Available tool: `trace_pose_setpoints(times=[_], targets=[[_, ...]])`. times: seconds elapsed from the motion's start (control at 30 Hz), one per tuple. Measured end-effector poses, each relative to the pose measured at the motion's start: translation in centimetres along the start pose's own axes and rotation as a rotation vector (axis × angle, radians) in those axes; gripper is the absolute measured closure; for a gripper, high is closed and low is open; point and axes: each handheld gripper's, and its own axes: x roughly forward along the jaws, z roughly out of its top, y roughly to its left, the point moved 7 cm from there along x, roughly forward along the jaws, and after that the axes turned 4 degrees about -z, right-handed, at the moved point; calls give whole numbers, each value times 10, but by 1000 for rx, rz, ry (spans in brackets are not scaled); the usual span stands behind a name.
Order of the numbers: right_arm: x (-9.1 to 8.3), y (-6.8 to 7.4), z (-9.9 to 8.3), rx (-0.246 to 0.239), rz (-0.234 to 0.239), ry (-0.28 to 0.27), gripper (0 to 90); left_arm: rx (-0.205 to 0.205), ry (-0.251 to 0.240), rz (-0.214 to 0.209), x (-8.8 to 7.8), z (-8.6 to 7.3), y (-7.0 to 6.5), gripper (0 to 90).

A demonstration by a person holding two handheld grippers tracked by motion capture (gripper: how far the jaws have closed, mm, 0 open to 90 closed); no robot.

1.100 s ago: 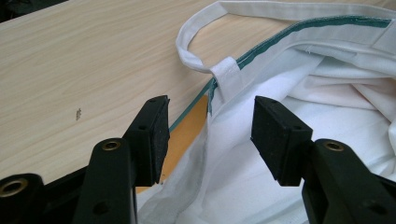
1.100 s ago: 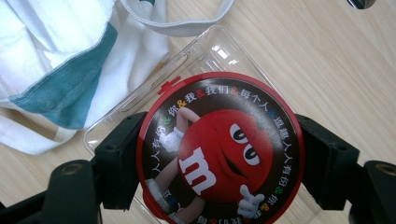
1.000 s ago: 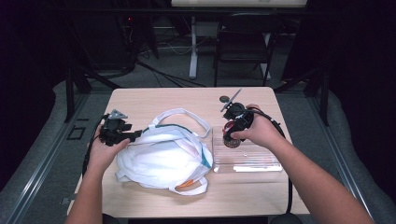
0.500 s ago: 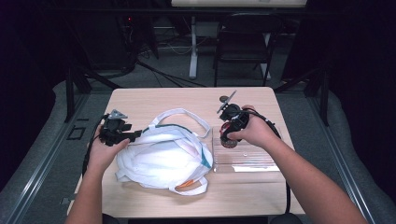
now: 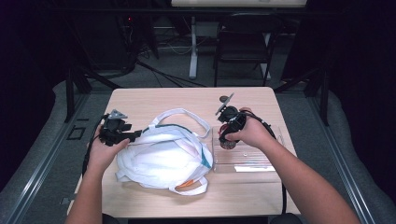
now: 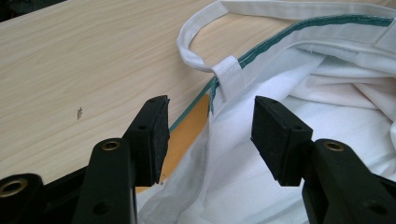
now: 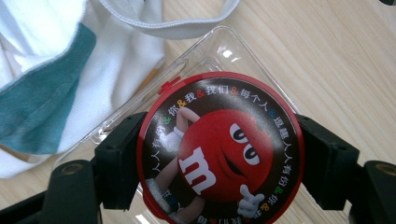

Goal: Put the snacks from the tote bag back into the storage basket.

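Note:
A white cloth tote bag (image 5: 163, 156) with teal trim lies on the wooden table (image 5: 154, 100). My left gripper (image 5: 134, 136) is at the bag's left rim. In the left gripper view it (image 6: 210, 137) stands open, with the teal-edged rim (image 6: 219, 93) and a handle loop between its jaws. My right gripper (image 5: 227, 136) is shut on a round red M&M's tin (image 7: 219, 149). It holds the tin over the left end of a clear plastic tray (image 7: 224, 46), close to the bag (image 7: 46, 70).
Something orange (image 6: 189, 135) shows inside the bag and pokes out at its near edge (image 5: 187, 183). The clear tray (image 5: 254, 161) lies to the right of the bag. A chair (image 5: 243, 46) and cables stand on the floor beyond the table.
My right gripper has moved a little to the left and toward me with the tin, over the tray's left end. The left gripper and bag have stayed put.

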Motion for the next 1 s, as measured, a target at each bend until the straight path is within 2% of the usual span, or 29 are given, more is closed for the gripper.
trace_pose_setpoints(times=[0.1, 0.13, 0.47, 0.67, 0.73, 0.9, 0.93, 1.0], targets=[[5, 0, 0, 23, 15, -15, 248, 0, 0, 0, 0, 0, 0, 468], [5, -1, -1, 10, 11, -1, 248, -1, 0, 0, 0, 0, 0, 468], [16, -3, -2, 26, 17, -12, 248, 3, -2, 7, 2, 0, 0, 468], [19, -4, -1, -3, 20, 1, 248, 1, -2, 6, 2, -1, 0, 468], [22, -4, 0, 7, 16, -13, 248, 2, 2, 3, 2, -1, 0, 468], [28, -4, -1, 3, 16, -9, 248, 2, 6, 0, 2, -1, 0, 468], [28, -5, -2, -11, 19, 8, 248, 2, 6, -1, 2, -1, 0, 468], [31, -5, -3, 0, 19, 2, 248, 2, 6, 0, 2, -1, 0, 468]])
